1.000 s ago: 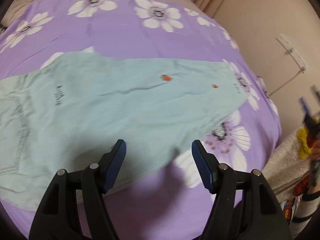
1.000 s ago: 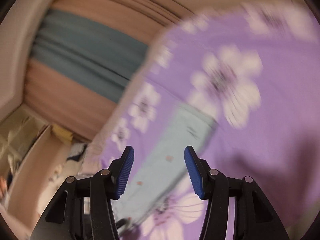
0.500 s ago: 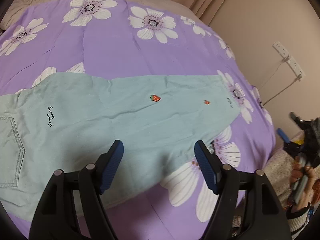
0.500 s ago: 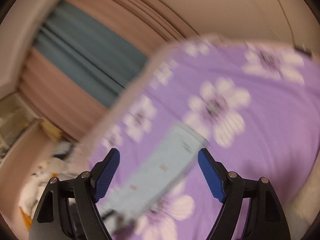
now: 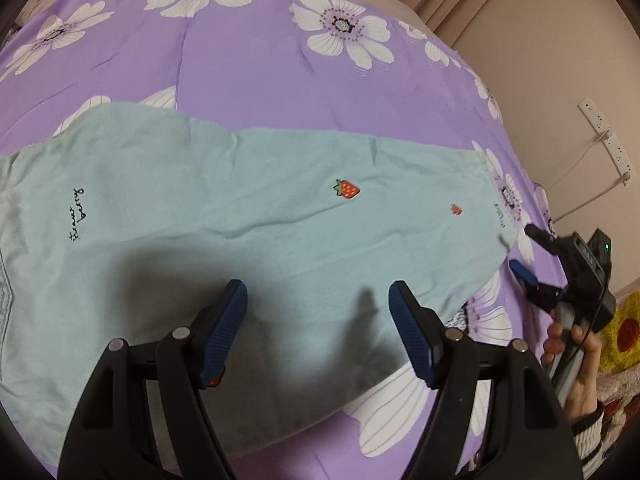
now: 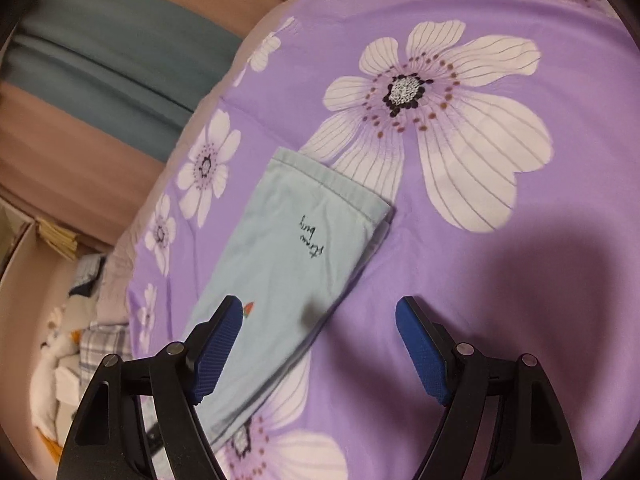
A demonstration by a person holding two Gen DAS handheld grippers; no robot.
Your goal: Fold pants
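Light mint-blue pants point(image 5: 240, 216) with small strawberry patches lie flat on a purple flowered bedspread point(image 5: 248, 60), legs stacked, waist at the left, hems at the right. My left gripper point(image 5: 318, 292) is open and empty, hovering over the lower edge of the leg. In the right wrist view the hem end of the pants point(image 6: 296, 248) lies ahead. My right gripper point(image 6: 319, 312) is open and empty just above the bed beside the hem. It also shows in the left wrist view point(image 5: 532, 256), held by a hand at the hem.
A wall with a power strip point(image 5: 608, 136) stands right of the bed. A yellow and red fuzzy item point(image 5: 624, 328) lies at the bed's right edge. Curtains point(image 6: 100, 72) hang beyond the bed; clothes and clutter point(image 6: 80, 340) sit beside it.
The left gripper has moved forward and lower over the pants. The right gripper has swung down to the hem end and its jaws have opened wider.
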